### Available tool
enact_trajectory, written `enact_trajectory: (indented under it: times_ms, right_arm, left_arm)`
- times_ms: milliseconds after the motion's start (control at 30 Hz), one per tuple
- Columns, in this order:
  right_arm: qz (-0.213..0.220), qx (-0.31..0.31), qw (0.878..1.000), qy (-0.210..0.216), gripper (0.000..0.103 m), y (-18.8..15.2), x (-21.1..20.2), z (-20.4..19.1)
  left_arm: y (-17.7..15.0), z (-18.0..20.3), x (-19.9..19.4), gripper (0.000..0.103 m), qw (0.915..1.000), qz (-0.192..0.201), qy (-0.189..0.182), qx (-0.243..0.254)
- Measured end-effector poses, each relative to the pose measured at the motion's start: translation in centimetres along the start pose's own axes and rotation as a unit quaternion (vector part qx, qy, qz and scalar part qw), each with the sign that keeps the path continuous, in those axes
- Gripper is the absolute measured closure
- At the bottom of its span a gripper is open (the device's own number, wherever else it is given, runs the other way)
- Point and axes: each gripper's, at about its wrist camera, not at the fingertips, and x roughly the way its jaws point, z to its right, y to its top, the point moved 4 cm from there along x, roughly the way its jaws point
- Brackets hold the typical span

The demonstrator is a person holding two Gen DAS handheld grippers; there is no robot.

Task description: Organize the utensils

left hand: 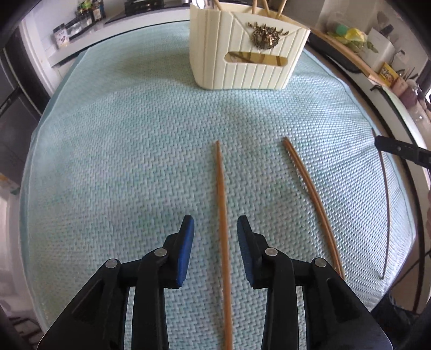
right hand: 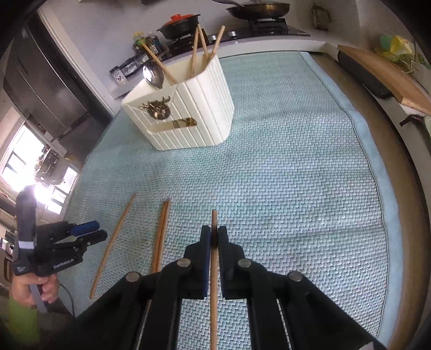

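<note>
A cream ribbed utensil holder (left hand: 242,70) (right hand: 204,107) stands at the far side of a light blue woven mat (left hand: 121,148) (right hand: 296,175), with several chopsticks and a spoon (right hand: 153,75) in it. My left gripper (left hand: 215,231) (right hand: 101,230) is open over the mat. A single wooden chopstick (left hand: 221,193) (right hand: 113,242) lies flat between its fingers, untouched by the pads. A pair of chopsticks (left hand: 312,202) (right hand: 161,231) lies to its right. My right gripper (right hand: 214,231) (left hand: 398,150) is shut on another chopstick (right hand: 214,296), held lengthwise above the mat.
A hob with a red-lidded pot (right hand: 180,23) and a frying pan (right hand: 256,9) runs behind the mat. Jars (left hand: 80,16) stand at the back left, a wooden board (right hand: 385,72) at the right edge. A hand (right hand: 37,290) holds the left gripper.
</note>
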Motion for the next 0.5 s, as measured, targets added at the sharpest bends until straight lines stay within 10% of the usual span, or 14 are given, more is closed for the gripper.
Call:
enact_trajectory:
  times_ms: [133,233,500]
  right_arm:
    - [-0.021,0.037,0.999,0.009,0.096,0.5,3.3,1.4]
    - [-0.026,0.030,0.999,0.009,0.067,0.7,3.1,1.7]
    - [-0.077,-0.093,0.992,-0.033,0.066,-8.2,-1.9,0.9]
  left_arm:
    - [-2.0,-0.9,-0.4,0.059,0.9999,0.005,0.002,-0.015]
    - [-4.1,-1.7,-1.7,0.044,0.9995,0.020,0.005,-0.023]
    - [-10.9,-1.5,-3.0,0.038,0.9988,0.031,0.006,-0.038]
